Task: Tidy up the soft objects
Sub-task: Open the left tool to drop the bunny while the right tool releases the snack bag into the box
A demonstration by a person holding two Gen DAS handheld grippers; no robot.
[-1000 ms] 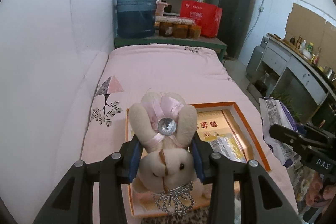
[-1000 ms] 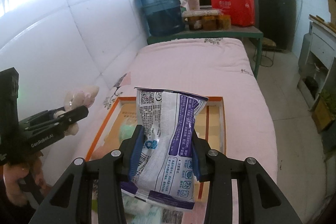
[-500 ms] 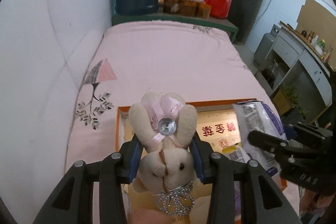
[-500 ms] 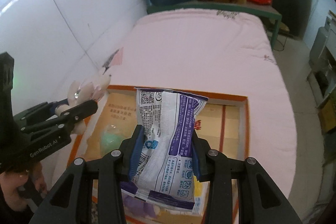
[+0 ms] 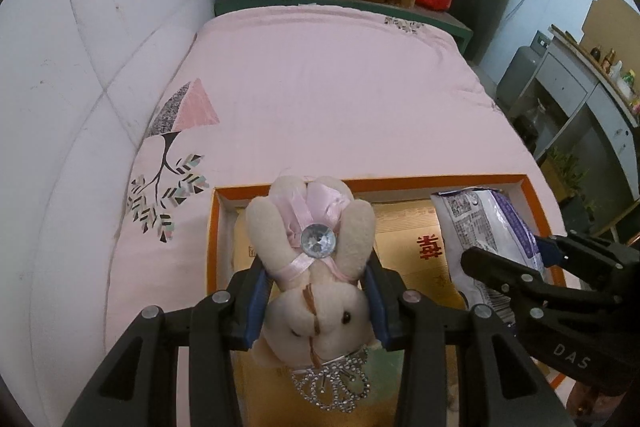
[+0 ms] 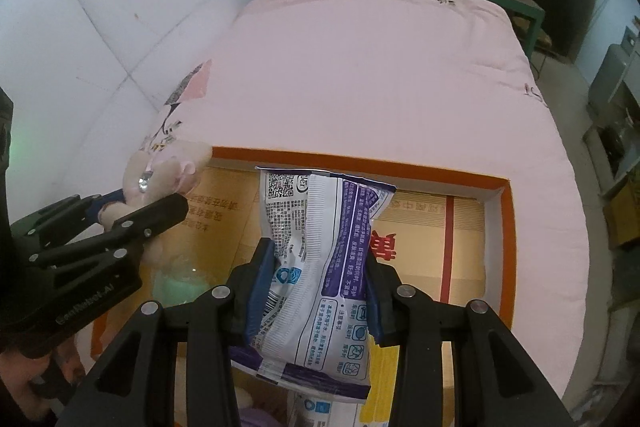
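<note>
Both claws have dropped toward the orange-rimmed box point(image 5: 532, 195) on the bed point(image 5: 320, 87). The left claw point(image 5: 316, 291) grips the plush rabbit point(image 5: 316, 291) over the box's left end; the right claw point(image 6: 312, 291) pinches the purple-and-white packet point(image 6: 320, 259) over its middle, so release into the box looks near.

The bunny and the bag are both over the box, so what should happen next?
Probably lower both a little further, then let go. The left gripper is shut on the bunny and the right gripper on the bag, both above the orange box.
</note>
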